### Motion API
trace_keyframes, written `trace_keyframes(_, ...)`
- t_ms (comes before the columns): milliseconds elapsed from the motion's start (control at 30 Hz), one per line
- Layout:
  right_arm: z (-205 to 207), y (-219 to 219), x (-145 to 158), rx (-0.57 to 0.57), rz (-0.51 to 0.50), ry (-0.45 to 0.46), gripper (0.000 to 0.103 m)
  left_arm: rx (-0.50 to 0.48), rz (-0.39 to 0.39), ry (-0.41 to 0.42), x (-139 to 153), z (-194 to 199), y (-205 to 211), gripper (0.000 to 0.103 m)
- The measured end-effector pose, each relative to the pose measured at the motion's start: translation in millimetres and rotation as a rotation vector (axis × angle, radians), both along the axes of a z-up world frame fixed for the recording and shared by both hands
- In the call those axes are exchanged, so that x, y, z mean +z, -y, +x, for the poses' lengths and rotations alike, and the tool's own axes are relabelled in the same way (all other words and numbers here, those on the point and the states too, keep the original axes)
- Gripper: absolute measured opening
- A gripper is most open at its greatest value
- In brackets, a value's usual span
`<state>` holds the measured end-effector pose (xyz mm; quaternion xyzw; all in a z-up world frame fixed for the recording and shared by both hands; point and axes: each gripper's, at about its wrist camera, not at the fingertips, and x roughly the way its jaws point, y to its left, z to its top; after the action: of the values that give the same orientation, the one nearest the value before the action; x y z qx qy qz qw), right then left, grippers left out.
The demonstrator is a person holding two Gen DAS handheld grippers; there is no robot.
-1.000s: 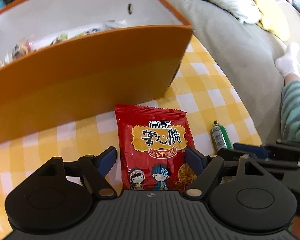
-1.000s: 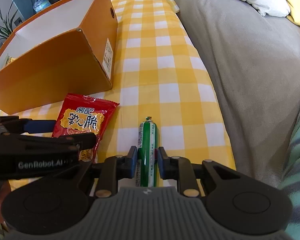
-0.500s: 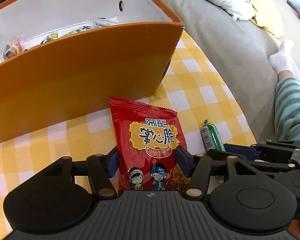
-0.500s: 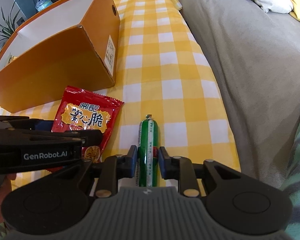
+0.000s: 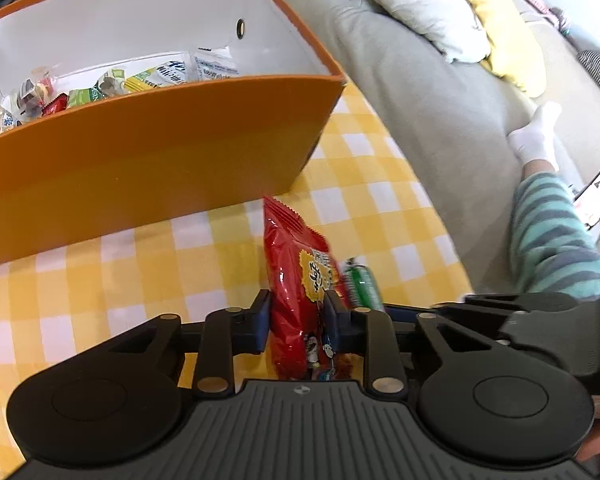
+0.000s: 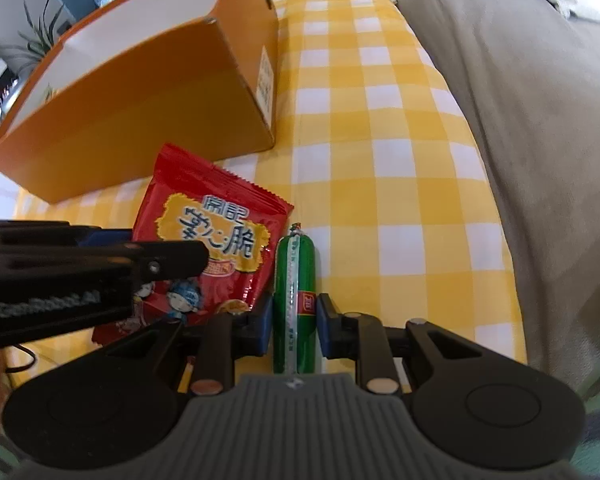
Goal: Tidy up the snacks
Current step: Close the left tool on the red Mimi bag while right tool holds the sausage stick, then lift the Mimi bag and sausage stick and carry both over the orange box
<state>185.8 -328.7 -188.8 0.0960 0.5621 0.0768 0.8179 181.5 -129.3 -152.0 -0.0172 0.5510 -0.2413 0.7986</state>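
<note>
My left gripper (image 5: 296, 314) is shut on a red snack packet (image 5: 296, 280) and holds it on edge above the yellow checked cloth. The packet also shows in the right wrist view (image 6: 212, 248). My right gripper (image 6: 293, 322) is shut on a green sausage stick (image 6: 294, 280), lifted off the cloth; the stick peeks out in the left wrist view (image 5: 360, 282). An open orange box (image 5: 152, 152) with a white inside stands just ahead and holds several small wrapped snacks (image 5: 100, 88). The left gripper's body (image 6: 80, 276) crosses the right view's left side.
The yellow-and-white checked cloth (image 6: 380, 120) covers the table. A grey sofa (image 5: 420, 100) with white and yellow cushions runs along the right. A person's striped leg and white sock (image 5: 540, 208) rest on it, with a phone (image 5: 596, 196) beside.
The left jaws closed on the red packet and lifted it, turning it on edge. The right gripper rose with the sausage. Both views now sit higher, with more of the box's inside showing.
</note>
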Motion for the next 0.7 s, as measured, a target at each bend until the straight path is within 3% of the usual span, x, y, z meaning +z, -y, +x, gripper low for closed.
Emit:
trace_keyframes(100, -0.6, -4.2, 0.9, 0.008, -0.015, 0.007, 0.020, -0.005, -0.022, -0.011, 3.9, -0.4, 0.5, 0.032)
trace_keyframes(267, -1.0, -2.7, 1.0, 0.005, 0.002, 0.004, 0.019, 0.006, 0.022, -0.062, -8.6, 2.9, 4.4, 0.034)
trace_keyframes(367, -1.6, -4.1, 1.4, 0.016, -0.010, 0.011, 0.019, 0.028, -0.021, -0.115, -18.3, 5.7, 2.2, 0.033)
trace_keyframes(700, -4.8, -7.5, 2.2, 0.034, -0.026, 0.022, 0.019, 0.053, -0.005, -0.035, -2.9, -6.7, -7.4, 0.026)
